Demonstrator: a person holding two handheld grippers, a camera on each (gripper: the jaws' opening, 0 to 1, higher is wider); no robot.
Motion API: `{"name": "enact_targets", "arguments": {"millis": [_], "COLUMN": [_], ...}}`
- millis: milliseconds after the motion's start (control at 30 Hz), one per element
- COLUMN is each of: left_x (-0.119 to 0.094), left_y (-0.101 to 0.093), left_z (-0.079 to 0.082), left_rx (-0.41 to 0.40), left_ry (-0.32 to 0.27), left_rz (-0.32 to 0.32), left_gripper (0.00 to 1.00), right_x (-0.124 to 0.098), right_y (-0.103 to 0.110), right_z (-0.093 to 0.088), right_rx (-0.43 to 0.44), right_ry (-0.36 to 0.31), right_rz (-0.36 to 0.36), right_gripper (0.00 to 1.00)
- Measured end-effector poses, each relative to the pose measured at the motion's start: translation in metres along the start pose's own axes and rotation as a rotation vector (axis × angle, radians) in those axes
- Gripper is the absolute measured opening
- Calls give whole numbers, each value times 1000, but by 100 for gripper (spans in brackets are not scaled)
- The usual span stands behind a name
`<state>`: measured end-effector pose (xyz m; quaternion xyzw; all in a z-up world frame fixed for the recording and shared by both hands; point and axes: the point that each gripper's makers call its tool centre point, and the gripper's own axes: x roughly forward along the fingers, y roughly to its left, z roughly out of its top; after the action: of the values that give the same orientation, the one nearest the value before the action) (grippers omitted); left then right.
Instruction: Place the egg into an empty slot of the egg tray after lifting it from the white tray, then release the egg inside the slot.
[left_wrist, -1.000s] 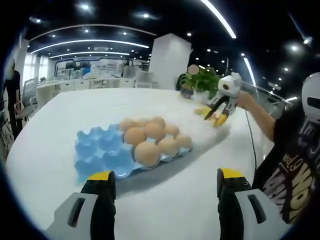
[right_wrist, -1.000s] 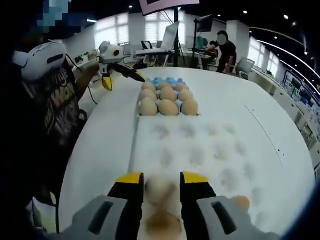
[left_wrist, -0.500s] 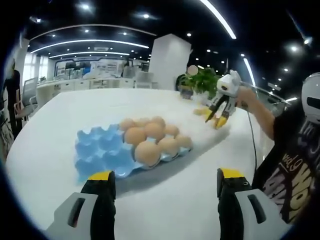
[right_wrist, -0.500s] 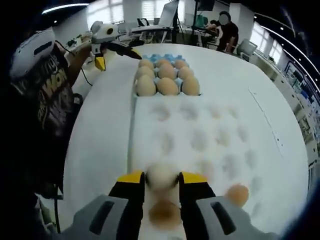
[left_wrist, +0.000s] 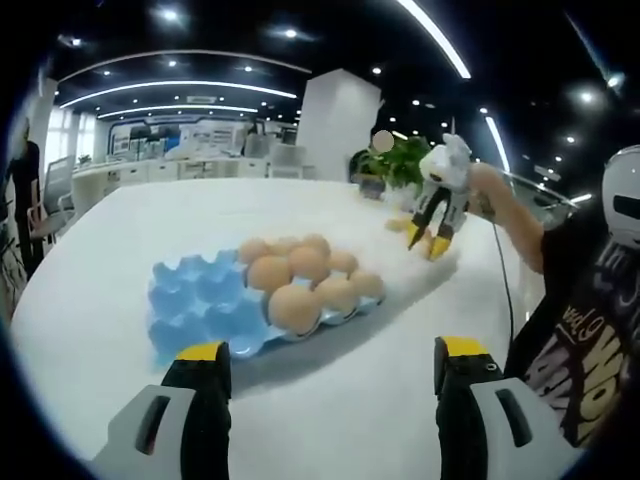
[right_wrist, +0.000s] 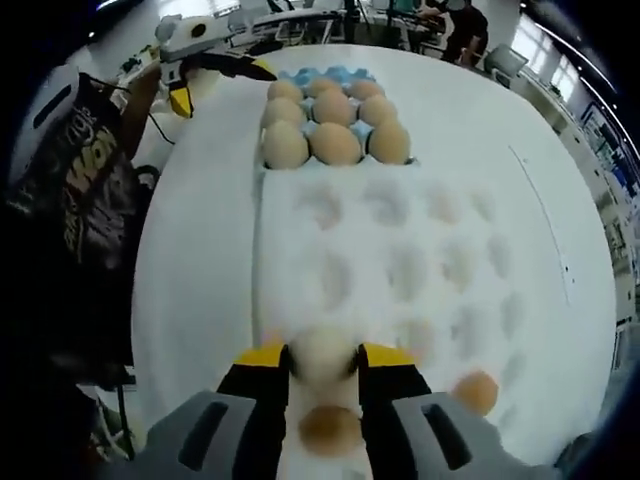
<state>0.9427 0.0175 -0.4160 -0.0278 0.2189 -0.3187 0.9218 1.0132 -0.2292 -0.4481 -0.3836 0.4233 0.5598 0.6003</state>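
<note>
Your right gripper (right_wrist: 322, 357) has its fingers clamped on a pale egg (right_wrist: 322, 352), long axis unclear, above the white tray's (right_wrist: 400, 260) near edge. Your left gripper (left_wrist: 330, 362) hangs fingers apart, short of the blue egg tray (left_wrist: 200, 300) on the desk (left_wrist: 120, 230).

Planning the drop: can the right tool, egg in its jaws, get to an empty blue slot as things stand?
Probably yes. The right tool grips an egg over the white tray. Empty blue slots lie beyond the egg rows; the tool must pass over those. The left tool hangs open, apart.
</note>
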Motion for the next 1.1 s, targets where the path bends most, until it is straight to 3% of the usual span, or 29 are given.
{"name": "enact_targets", "arguments": {"millis": [200, 333, 600, 700, 767, 1100], "left_x": [2, 2, -2, -6, -8, -11], "left_y": [-2, -4, -4, -5, -3, -3], "left_z": [0, 0, 2, 0, -1, 1], "left_rx": [2, 1, 8, 14, 12, 10], "left_ry": [3, 7, 6, 14, 18, 7], "left_rz": [-7, -15, -9, -6, 1, 9], "left_gripper": [85, 85, 85, 85, 85, 85], "right_x": [-1, -3, -12, -17, -18, -21], "right_y": [-2, -2, -3, -6, -8, -13], "right_z": [-2, -2, 0, 3, 3, 3], "right_rx": [-21, -20, 65, 172, 188, 237], "right_ry": [27, -14, -293, -421, -466, -535], "right_rz": [-1, 17, 77, 157, 183, 213], "right_gripper": [28, 28, 28, 28, 28, 28]}}
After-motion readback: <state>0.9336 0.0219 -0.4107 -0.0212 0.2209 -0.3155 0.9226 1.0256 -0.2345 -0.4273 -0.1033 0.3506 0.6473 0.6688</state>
